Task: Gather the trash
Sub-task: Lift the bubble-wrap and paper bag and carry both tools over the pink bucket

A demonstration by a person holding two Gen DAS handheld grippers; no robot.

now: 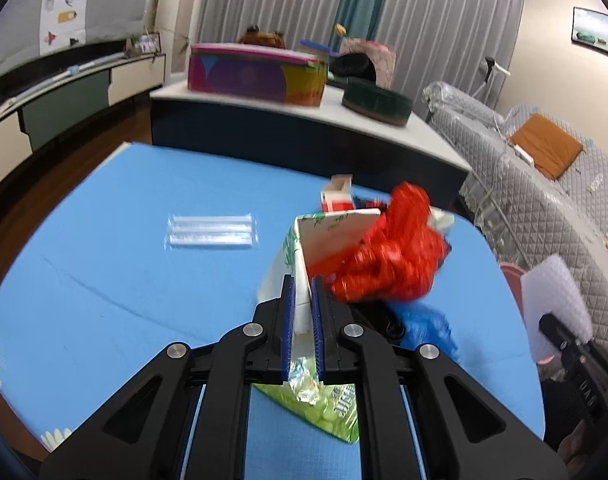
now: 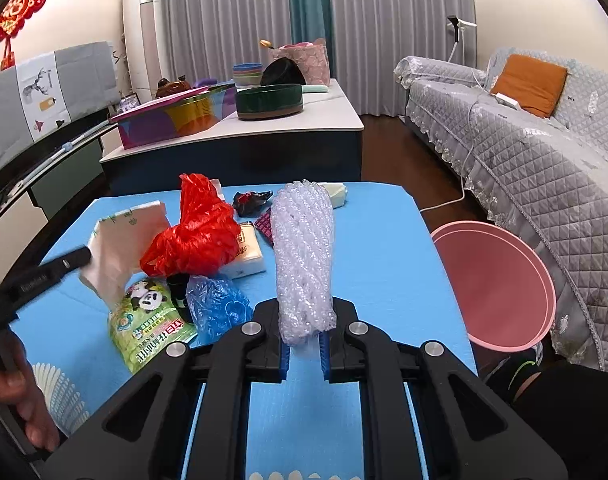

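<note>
My left gripper [image 1: 302, 284] is shut on a white wrapper with green leaf print [image 1: 328, 236], held upright above the blue table [image 1: 123, 280]. In the right wrist view that wrapper [image 2: 119, 240] hangs from the left gripper's fingers [image 2: 69, 260] at the left. My right gripper [image 2: 305, 310] is shut on a roll of bubble wrap [image 2: 304, 248] that stands up from its jaws. A crumpled red plastic bag [image 2: 195, 232] and a blue plastic bag [image 2: 215, 304] lie between the two. A green panda packet [image 2: 151, 320] lies on the table below the wrapper.
A pink bin [image 2: 496, 284] stands beside the table's right edge, next to the grey sofa [image 2: 544, 152]. A white tissue pack [image 2: 245, 258], a black crumpled wrapper [image 2: 251, 200] and a clear plastic pack [image 1: 211, 232] lie on the table. A low cabinet [image 2: 231, 136] with boxes stands behind.
</note>
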